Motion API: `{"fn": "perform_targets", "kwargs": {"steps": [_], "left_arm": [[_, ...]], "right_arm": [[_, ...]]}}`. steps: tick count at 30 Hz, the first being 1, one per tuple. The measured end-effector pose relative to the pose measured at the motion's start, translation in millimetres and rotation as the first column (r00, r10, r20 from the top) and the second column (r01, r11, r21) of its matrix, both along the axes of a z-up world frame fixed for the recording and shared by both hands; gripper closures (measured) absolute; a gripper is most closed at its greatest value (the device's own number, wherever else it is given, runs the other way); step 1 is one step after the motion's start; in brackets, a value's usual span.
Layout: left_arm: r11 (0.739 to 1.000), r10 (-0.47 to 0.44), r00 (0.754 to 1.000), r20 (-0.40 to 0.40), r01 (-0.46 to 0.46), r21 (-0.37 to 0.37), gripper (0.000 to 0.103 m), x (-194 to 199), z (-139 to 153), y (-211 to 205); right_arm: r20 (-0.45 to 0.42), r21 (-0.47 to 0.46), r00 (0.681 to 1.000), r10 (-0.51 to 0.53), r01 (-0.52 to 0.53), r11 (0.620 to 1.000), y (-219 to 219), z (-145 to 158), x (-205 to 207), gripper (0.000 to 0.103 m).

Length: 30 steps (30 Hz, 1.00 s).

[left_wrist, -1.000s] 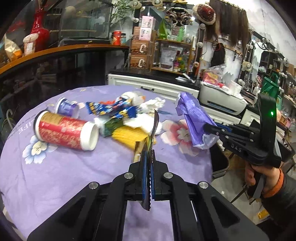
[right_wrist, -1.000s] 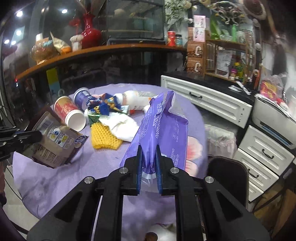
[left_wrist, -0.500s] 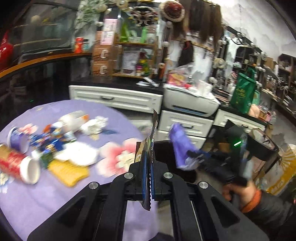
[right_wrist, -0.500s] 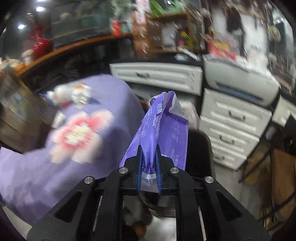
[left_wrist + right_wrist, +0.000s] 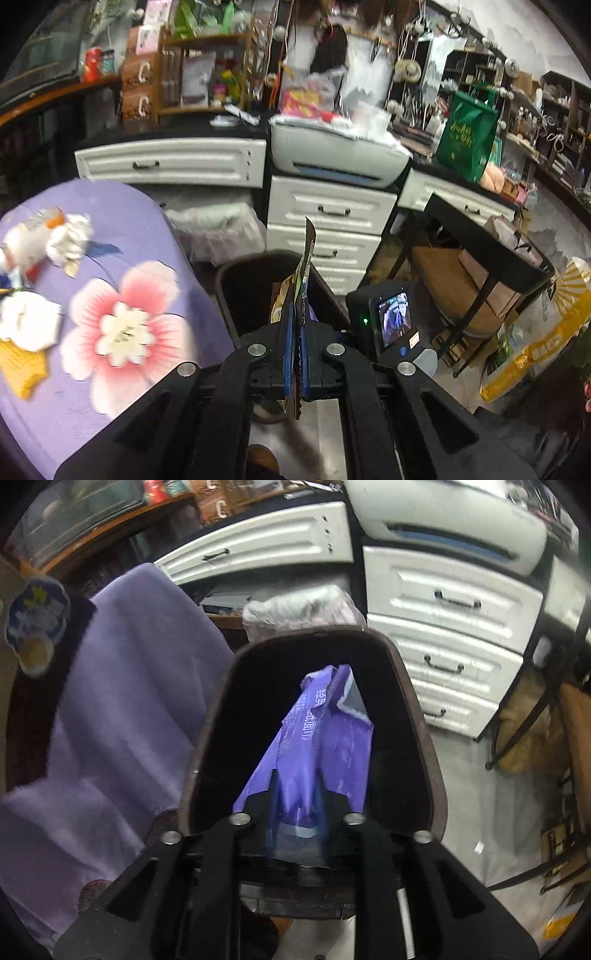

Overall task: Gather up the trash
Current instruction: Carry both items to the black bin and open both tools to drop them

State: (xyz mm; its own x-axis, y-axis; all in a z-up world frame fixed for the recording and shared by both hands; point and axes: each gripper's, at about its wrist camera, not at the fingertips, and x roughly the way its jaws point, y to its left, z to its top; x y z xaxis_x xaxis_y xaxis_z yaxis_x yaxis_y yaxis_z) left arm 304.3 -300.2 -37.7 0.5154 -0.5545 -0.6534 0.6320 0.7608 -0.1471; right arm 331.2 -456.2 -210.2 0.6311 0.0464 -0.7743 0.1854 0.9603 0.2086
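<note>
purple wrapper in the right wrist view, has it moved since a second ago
Yes. The purple wrapper has gone from above the purple tablecloth to over the mouth of the dark bin. The right gripper jaws have just been opening around it.

1. The right gripper point(image 5: 295, 805) points down into the mouth of a dark bin point(image 5: 417, 701).
2. Its jaws have just been opening; a purple wrapper point(image 5: 325, 734) stands between them, over the bin's dark inside.
3. Whether the pads press on the wrapper cannot be told through the blur.
4. Left of the bin hangs a purple cloth point(image 5: 122, 701) over the surface.
5. White drawers point(image 5: 443, 627) stand behind the bin.
6. A clear plastic bag point(image 5: 295, 613) lies just behind the bin's rim.
</note>
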Motion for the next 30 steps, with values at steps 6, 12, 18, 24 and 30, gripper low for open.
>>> {"fn": "perform_targets", "kwargs": {"steps": [6, 12, 18, 24, 30], "left_arm": [[0.999, -0.012, 0.998, -0.054, 0.014, 0.033, 0.099, 13, -28, -19], [0.998, -0.006, 0.993, -0.117, 0.013, 0.063, 0.099, 32, -62, -44], [0.990, 0.004, 0.984, -0.177, 0.021, 0.137, 0.099, 52, -107, -73], [0.984, 0.017, 0.974, -0.225, 0.024, 0.178, 0.099, 63, -140, -92], [0.979, 0.038, 0.967, -0.252, 0.015, 0.202, 0.072, 66, -153, -102]], "right_arm": [[0.039, -0.031, 0.998, -0.041, 0.043, 0.999, -10, 3, -17, 0.052], [0.092, -0.082, 0.988, -0.126, 0.133, 0.988, -39, 23, -54, 0.041], [0.099, -0.090, 0.975, -0.198, 0.207, 0.974, -71, 26, -96, 0.040], [0.118, -0.139, 0.968, -0.222, 0.238, 0.961, -80, 28, -127, 0.039], [0.133, -0.145, 0.962, -0.239, 0.257, 0.955, -82, 31, -140, 0.035]]}}
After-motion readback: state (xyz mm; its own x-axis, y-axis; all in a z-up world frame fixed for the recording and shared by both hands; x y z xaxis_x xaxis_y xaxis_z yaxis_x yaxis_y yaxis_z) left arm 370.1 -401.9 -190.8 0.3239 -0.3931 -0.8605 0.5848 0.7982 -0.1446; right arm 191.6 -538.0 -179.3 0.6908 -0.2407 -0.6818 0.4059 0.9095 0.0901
